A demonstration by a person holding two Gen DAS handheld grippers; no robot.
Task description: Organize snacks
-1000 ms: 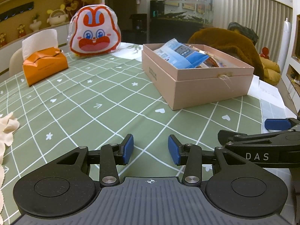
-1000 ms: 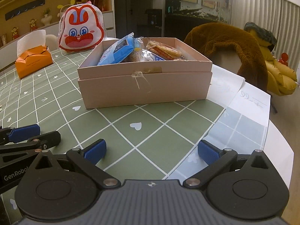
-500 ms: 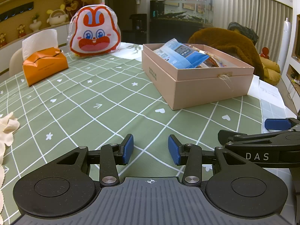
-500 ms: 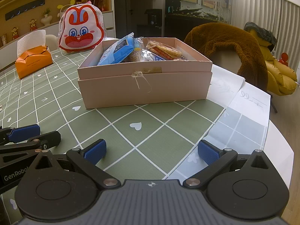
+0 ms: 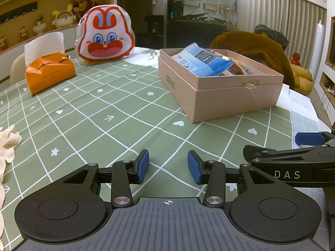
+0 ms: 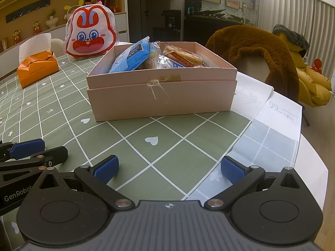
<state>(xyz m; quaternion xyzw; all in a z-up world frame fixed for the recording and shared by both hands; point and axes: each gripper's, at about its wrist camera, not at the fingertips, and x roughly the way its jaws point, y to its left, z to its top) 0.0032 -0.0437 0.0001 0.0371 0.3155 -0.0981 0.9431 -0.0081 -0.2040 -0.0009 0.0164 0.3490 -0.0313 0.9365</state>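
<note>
A pink cardboard box [image 5: 234,100] [image 6: 161,100] stands on the green checked tablecloth [image 5: 104,121]. Inside it lie a blue snack bag [image 5: 201,60] [image 6: 132,58] and several other wrapped snacks [image 6: 182,57]. My left gripper [image 5: 168,166] hovers low over the cloth in front of the box, open, with nothing between its blue pads. Beside it to the right, my right gripper [image 6: 168,169] stands wide open and empty, also short of the box. Each gripper shows at the edge of the other's view.
A rabbit-shaped bag [image 5: 105,35] and an orange tissue box [image 5: 50,73] stand at the table's far left. White paper sheets [image 6: 278,113] lie right of the box near the table edge. A brown fur-draped chair [image 6: 257,52] stands behind. Cream cloth [image 5: 8,140] lies at left.
</note>
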